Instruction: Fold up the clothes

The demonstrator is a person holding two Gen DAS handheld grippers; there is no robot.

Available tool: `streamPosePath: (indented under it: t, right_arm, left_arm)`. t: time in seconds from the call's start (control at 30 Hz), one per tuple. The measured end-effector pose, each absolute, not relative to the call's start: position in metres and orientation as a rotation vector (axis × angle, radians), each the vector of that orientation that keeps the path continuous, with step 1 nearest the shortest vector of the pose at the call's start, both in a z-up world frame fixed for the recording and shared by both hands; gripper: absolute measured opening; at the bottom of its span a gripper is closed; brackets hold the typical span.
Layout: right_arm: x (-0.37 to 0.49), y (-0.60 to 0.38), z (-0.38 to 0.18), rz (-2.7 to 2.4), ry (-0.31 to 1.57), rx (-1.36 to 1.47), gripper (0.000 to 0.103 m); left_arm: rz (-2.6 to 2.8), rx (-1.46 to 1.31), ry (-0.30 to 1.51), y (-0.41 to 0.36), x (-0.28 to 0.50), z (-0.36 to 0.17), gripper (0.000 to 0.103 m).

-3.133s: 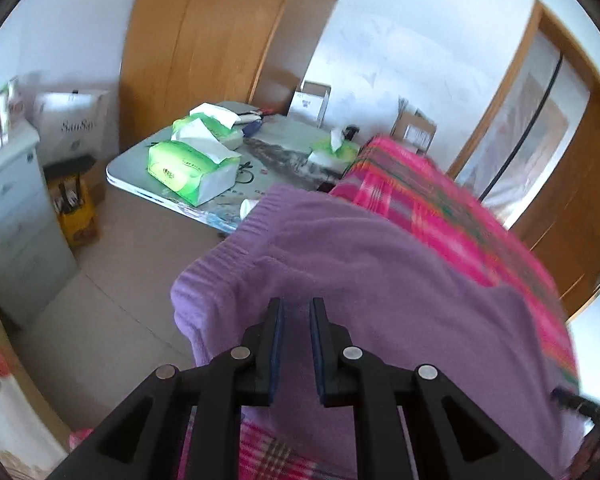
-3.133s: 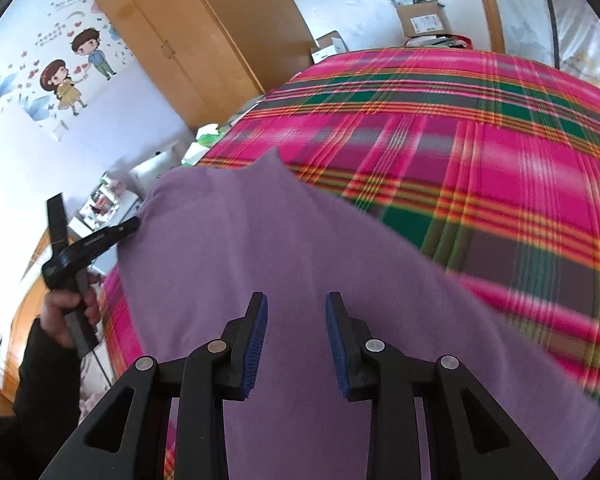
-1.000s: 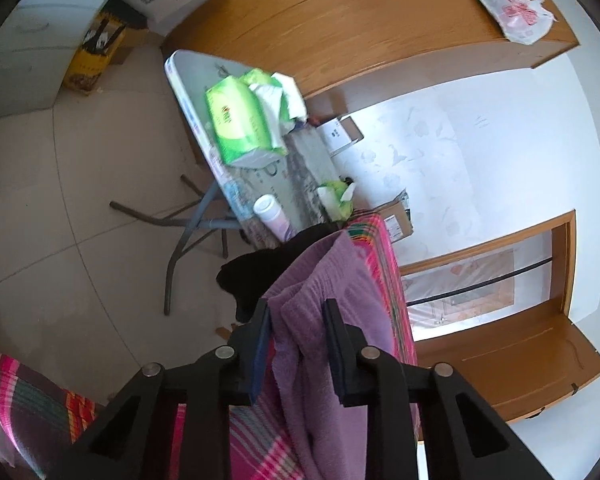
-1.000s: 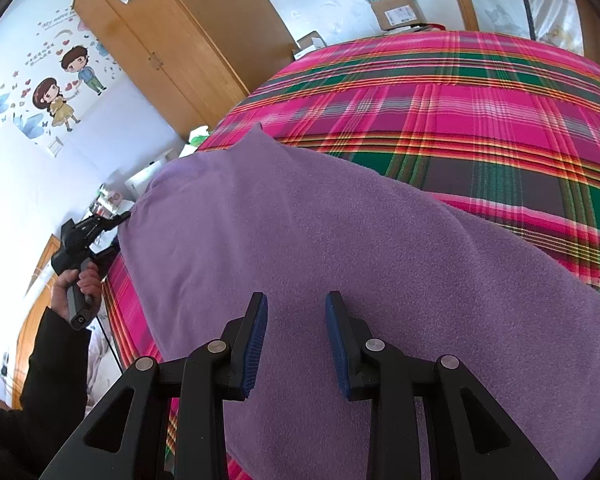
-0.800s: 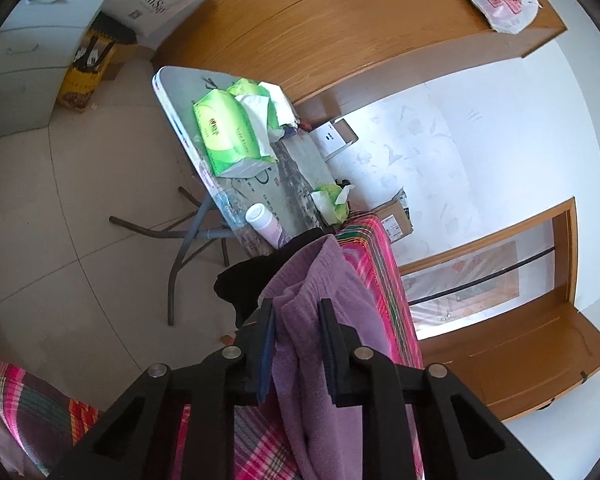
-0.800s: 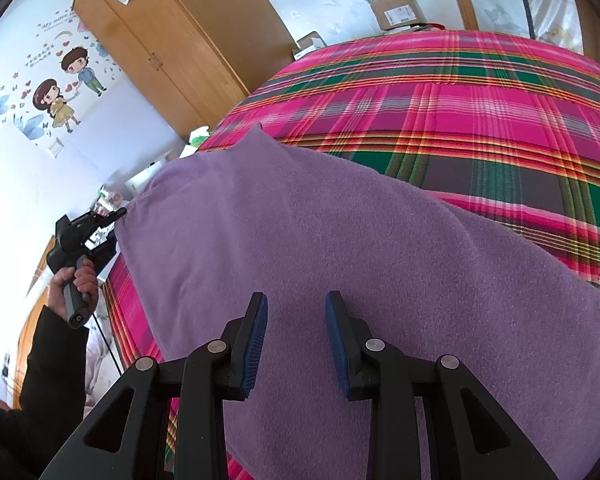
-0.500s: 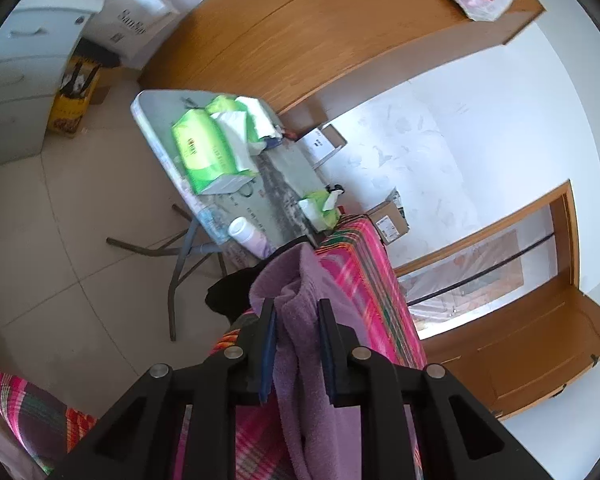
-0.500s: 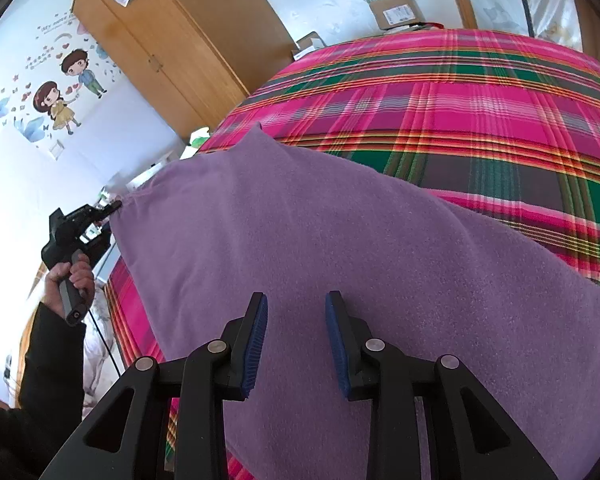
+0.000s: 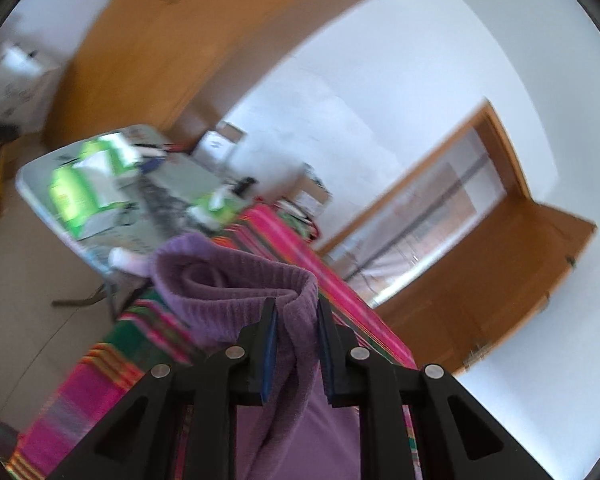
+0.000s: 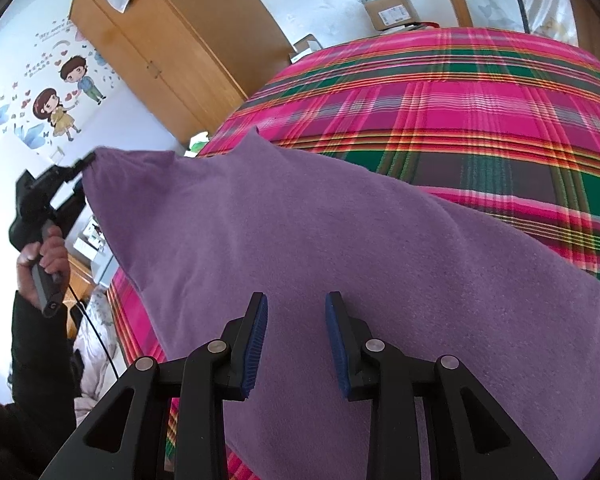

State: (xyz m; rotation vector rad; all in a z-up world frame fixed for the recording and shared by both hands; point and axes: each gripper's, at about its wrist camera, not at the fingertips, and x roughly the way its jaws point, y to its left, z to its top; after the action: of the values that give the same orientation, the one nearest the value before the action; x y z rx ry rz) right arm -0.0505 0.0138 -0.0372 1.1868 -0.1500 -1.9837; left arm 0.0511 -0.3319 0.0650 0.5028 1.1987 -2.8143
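A purple knit garment lies spread on the pink plaid bed. My left gripper is shut on its ribbed hem and holds that corner lifted; the fabric hangs down between the pads. In the right wrist view the left gripper shows at the far left, held by a hand, pulling the garment's corner up. My right gripper is open and empty, hovering just above the middle of the garment.
A folding table with green tissue packs stands beside the bed. A wooden wardrobe stands against the wall, and cardboard boxes are past the bed's far end. A wooden door frame is at the right.
My left gripper has lifted the garment corner higher and swung toward the bed; its view is blurred. The right gripper has stayed open above the garment.
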Motion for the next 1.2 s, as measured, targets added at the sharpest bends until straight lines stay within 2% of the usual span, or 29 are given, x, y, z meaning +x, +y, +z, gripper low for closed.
streamPosePath:
  t: [0.3, 0.57, 0.7, 1.03, 1.2]
  right_arm:
    - [-0.050, 0.026, -0.038, -1.999, -0.189, 1.185, 0.031]
    - [-0.049, 0.039, -0.039, -2.018, -0.225, 1.184, 0.031]
    - [-0.047, 0.042, -0.039, -2.023, -0.236, 1.183, 0.031]
    - [-0.052, 0.044, -0.036, -2.042, -0.235, 1.172, 0.031]
    - [-0.053, 0.048, -0.033, -2.062, -0.256, 1.143, 0.031]
  left_arm:
    - [-3.146, 0.774, 0.933, -0.217, 0.016, 0.079, 0.018]
    - [-3.250, 1.262, 0.620, -0.123, -0.001, 0.027, 0.018]
    - [-3.202, 1.443, 0.497, -0.101, -0.004, -0.003, 0.020]
    - [-3.305, 1.349, 0.518, -0.095, 0.028, 0.011, 0.024]
    - [-3.293, 1.185, 0.519, -0.113, 0.044, 0.019, 0.024]
